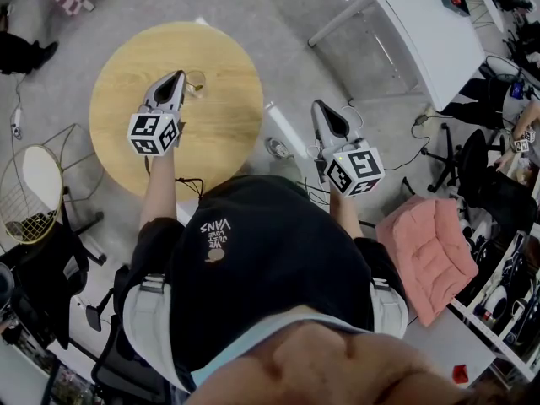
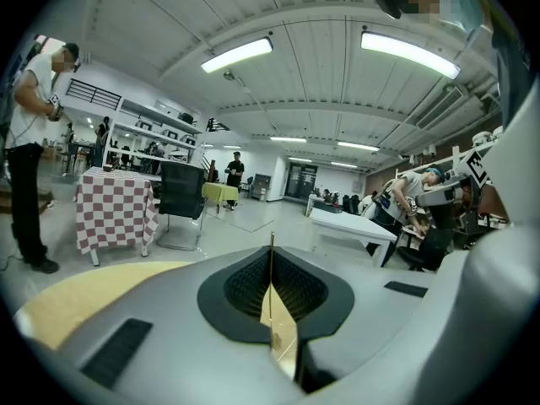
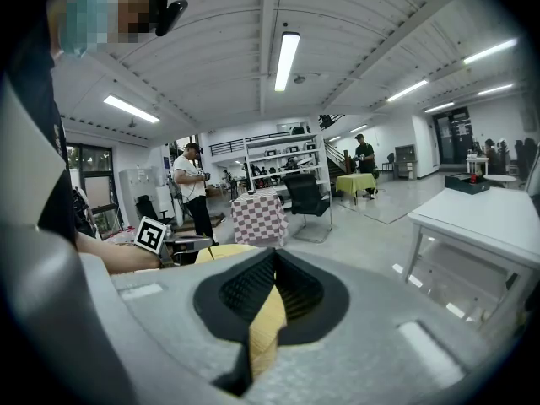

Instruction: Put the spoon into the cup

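Note:
A clear cup (image 1: 196,82) stands on the round wooden table (image 1: 219,133), towards its far side. My left gripper (image 1: 179,76) hovers over the table with its tips right beside the cup. In the left gripper view its jaws (image 2: 272,258) are shut on a thin golden strip (image 2: 272,240) that stands upright between them and pokes just above the tips; it looks like the spoon's handle seen edge-on. The spoon's bowl is hidden. My right gripper (image 1: 320,105) is off the table's right edge, over the floor, shut (image 3: 274,256) with nothing in it.
A wire-frame chair (image 1: 34,194) stands left of the table and a pink cushion (image 1: 426,256) lies at the right. A white table (image 1: 430,32) is at the far right. A checkered-cloth table (image 2: 114,209) and people stand further off.

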A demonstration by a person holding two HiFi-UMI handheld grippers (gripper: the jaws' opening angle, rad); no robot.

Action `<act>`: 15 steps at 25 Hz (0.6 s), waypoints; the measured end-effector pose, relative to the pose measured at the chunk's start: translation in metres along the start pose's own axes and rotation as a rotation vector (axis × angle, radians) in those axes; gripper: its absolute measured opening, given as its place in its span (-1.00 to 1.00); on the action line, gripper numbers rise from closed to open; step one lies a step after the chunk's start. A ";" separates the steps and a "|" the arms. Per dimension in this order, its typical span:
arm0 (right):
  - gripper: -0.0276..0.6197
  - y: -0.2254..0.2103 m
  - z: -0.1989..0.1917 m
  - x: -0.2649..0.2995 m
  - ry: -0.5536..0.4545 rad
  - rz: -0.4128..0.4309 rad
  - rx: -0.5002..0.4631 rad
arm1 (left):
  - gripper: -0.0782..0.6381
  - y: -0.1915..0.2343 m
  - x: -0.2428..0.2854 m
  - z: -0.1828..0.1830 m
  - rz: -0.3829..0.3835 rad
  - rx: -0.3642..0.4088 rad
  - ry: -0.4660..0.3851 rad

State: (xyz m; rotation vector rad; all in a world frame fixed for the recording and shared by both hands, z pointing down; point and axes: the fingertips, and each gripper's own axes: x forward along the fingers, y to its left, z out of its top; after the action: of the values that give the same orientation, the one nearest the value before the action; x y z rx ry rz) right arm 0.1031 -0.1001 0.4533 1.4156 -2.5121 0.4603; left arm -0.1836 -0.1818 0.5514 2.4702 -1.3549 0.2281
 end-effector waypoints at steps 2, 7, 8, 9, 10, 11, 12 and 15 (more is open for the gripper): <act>-0.92 0.001 0.000 0.000 0.001 0.000 0.000 | -0.78 0.000 0.001 -0.002 -0.003 0.004 0.006; -0.92 0.001 0.000 0.001 0.002 -0.001 0.002 | -0.78 0.000 0.004 -0.005 -0.007 0.012 0.019; -0.92 0.001 0.000 0.001 0.003 -0.001 0.002 | -0.78 0.000 0.004 -0.006 -0.006 0.015 0.022; -0.92 0.001 -0.001 0.000 0.003 -0.002 0.003 | -0.78 0.000 0.005 -0.007 -0.006 0.018 0.026; -0.92 0.000 -0.001 0.000 0.003 -0.003 0.003 | -0.78 -0.001 0.005 -0.008 -0.007 0.021 0.030; -0.92 0.000 -0.001 0.000 0.003 -0.003 0.003 | -0.78 -0.002 0.006 -0.008 -0.008 0.025 0.033; -0.92 -0.001 -0.002 -0.001 0.003 -0.004 0.004 | -0.78 -0.003 0.007 -0.009 -0.010 0.029 0.034; -0.92 -0.002 -0.002 -0.001 0.002 -0.003 0.005 | -0.78 -0.006 0.009 -0.010 -0.017 0.036 0.034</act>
State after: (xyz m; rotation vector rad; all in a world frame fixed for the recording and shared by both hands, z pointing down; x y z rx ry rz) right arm 0.1051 -0.0994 0.4553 1.4204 -2.5090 0.4679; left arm -0.1734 -0.1827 0.5625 2.4947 -1.3268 0.2914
